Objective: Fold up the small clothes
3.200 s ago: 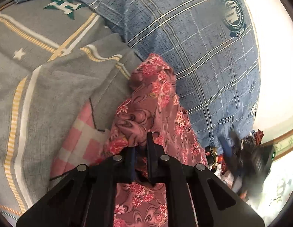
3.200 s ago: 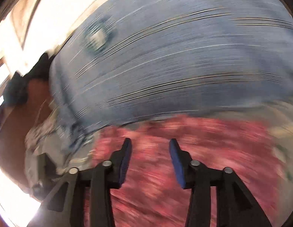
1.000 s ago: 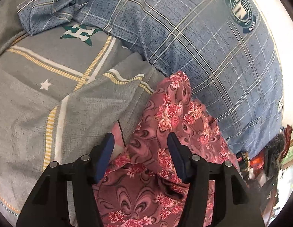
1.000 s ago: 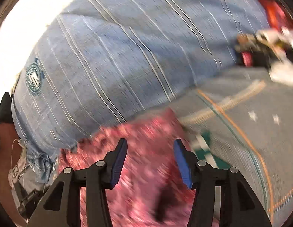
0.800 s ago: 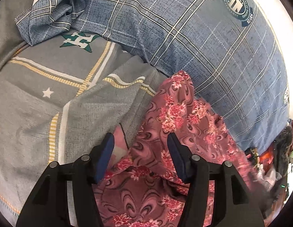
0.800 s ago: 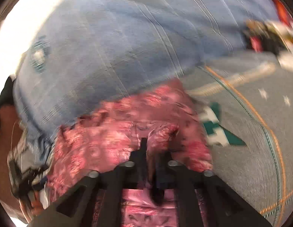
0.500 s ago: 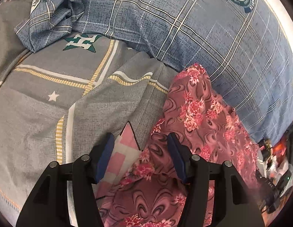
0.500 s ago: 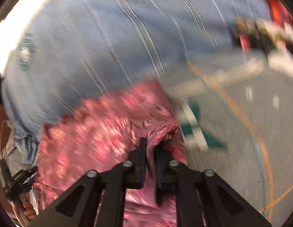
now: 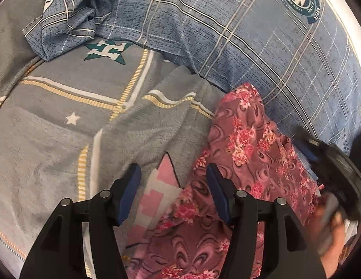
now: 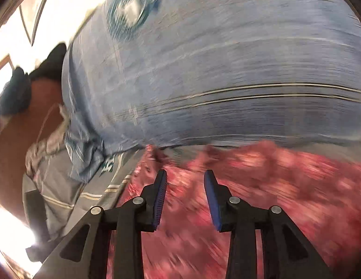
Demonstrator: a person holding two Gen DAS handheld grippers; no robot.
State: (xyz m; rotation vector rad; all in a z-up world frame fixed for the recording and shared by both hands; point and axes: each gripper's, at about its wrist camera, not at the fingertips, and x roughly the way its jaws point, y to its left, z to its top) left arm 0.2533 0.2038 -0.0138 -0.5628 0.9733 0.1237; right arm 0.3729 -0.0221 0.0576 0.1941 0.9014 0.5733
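Note:
A maroon floral garment (image 9: 247, 153) lies crumpled on the grey bed sheet (image 9: 54, 139), its far tip against a blue plaid pillow (image 9: 227, 34). A pink checked cloth (image 9: 161, 186) pokes out from under its left edge. My left gripper (image 9: 173, 176) hovers open over that edge, nothing between its pads. In the left wrist view my right gripper (image 9: 320, 162) shows blurred at the garment's right side, held by a hand (image 9: 331, 237). The right wrist view is smeared: my right gripper (image 10: 185, 179) is above the floral garment (image 10: 261, 197), jaws opening, nothing between them.
The blue plaid pillow (image 10: 215, 69) fills the far side. A crumpled blue plaid cloth (image 9: 68, 11) lies at the far left on the sheet, near a green star logo (image 9: 106, 51). A brown surface (image 10: 15, 144) and dark objects lie off the bed's left edge.
My right gripper shut on a fold of the floral garment, then let go and swung fast across it. The garment's tip now lies flatter. My left gripper stayed open in place.

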